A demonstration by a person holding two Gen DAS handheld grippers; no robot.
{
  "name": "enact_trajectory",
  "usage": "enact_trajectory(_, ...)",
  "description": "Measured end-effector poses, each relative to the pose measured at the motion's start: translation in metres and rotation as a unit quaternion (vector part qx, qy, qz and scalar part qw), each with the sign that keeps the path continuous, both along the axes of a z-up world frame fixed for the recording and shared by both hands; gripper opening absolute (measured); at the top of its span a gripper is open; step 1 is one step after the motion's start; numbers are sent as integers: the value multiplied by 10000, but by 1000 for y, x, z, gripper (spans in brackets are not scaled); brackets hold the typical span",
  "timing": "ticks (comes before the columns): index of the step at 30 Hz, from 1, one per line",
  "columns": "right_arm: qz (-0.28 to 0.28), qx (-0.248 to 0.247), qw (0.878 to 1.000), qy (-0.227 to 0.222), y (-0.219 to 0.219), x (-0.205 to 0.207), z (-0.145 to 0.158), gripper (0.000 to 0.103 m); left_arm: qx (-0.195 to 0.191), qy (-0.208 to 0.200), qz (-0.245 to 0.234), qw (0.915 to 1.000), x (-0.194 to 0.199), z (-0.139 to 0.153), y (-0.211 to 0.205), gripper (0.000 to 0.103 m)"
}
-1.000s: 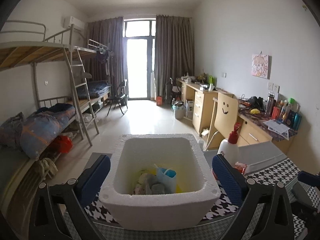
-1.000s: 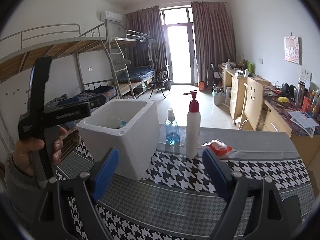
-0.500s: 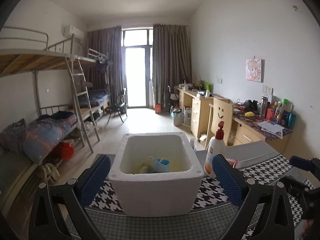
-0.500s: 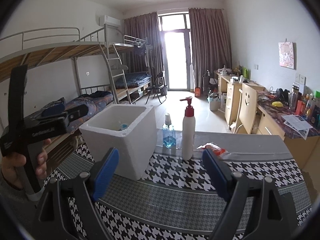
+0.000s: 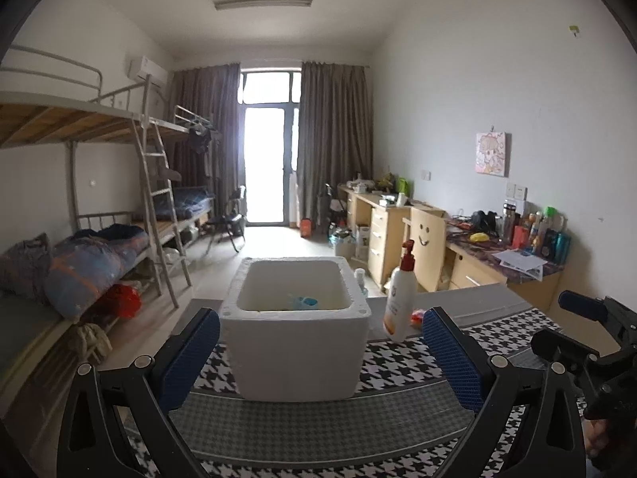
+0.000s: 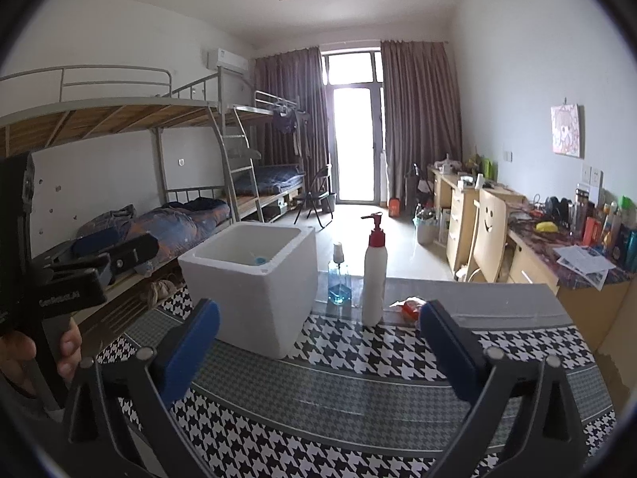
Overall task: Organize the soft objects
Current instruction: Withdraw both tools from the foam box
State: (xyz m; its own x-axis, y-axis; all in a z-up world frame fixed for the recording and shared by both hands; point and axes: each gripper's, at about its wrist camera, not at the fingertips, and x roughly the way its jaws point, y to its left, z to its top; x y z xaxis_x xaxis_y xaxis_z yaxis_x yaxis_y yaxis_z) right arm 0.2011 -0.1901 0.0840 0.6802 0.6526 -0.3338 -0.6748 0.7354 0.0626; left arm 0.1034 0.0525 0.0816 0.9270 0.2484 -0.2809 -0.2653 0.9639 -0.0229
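Right now I have both tools pulled back from the white foam box [image 5: 296, 330], which stands on the houndstooth table [image 6: 358, 362] with its open top facing up so soft things can be dropped in from above. Through the left wrist view I can just see a blue-and-white soft item [image 5: 300, 302] lying low inside, near the front wall; whatever else is in there is hidden by the rim. My left tool [image 5: 318, 358] is wide apart with nothing between its blue pads, framing the box from the near side. My right tool [image 6: 318, 352] is spreading its jaws at this moment, and nothing sits between them either.

A red-capped pump bottle [image 6: 374, 275] stands upright just beside the box, with a small blue-liquid bottle [image 6: 339, 279] behind it; I judge these rigid ones are kept outside on purpose. Just right of the pump bottle lies a crumpled red-and-white packet [image 6: 410, 306] on the table, near the far edge. I read it as the likely next soft piece, and the right tool's wide jaws suit a loose, shapeless grab.
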Motion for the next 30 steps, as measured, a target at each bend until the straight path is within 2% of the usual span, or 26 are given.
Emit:
enact_trajectory(8,26,-40,9998,-183,-3,-16,-3,102,76,-263,302,9992,-17,-4,-7,102)
enact_trajectory(16,-71,37,9996,-289,-10,-26,-5,102,257,-371,218,9987,-26,-8,-21,102)
enact_trajectory(30,-166,77,9983,-546,-17,-45,-16,102,224,-479,13,9986,-48,-25,-33,102)
